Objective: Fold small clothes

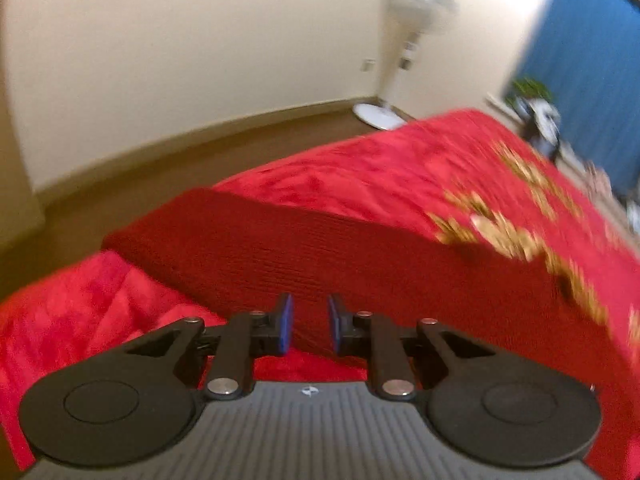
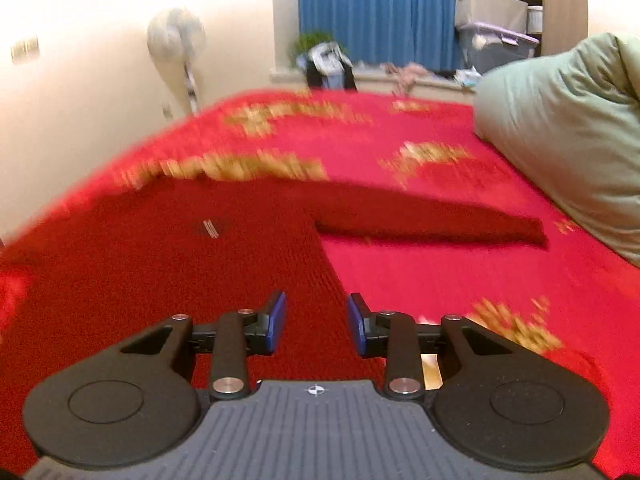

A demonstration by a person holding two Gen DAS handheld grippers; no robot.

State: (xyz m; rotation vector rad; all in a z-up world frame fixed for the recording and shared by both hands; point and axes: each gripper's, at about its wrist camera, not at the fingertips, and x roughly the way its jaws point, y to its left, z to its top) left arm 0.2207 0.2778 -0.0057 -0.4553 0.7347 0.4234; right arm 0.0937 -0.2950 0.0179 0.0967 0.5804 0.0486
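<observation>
Both grippers tilt downward over the bed [image 2: 460,264]. The left gripper [image 1: 310,326] has its fingers a narrow gap apart, grasping nothing, above the dark red knitted sweater [image 1: 320,252]. The right gripper [image 2: 316,322] has its fingers released wider, over the sweater's side edge. The sweater lies flat on the red bedspread, one sleeve [image 2: 440,224] stretched toward a green pillow [image 2: 560,136]. A fan [image 1: 412,40] stands by the wall.

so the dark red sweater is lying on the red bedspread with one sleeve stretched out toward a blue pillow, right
Not quite: the pillow is pale green, not blue; the blue thing is the curtain behind the bed. The right wrist view shows it. The rest holds: the dark red sweater lies on the red bedspread with one sleeve stretched out toward that pillow.
</observation>
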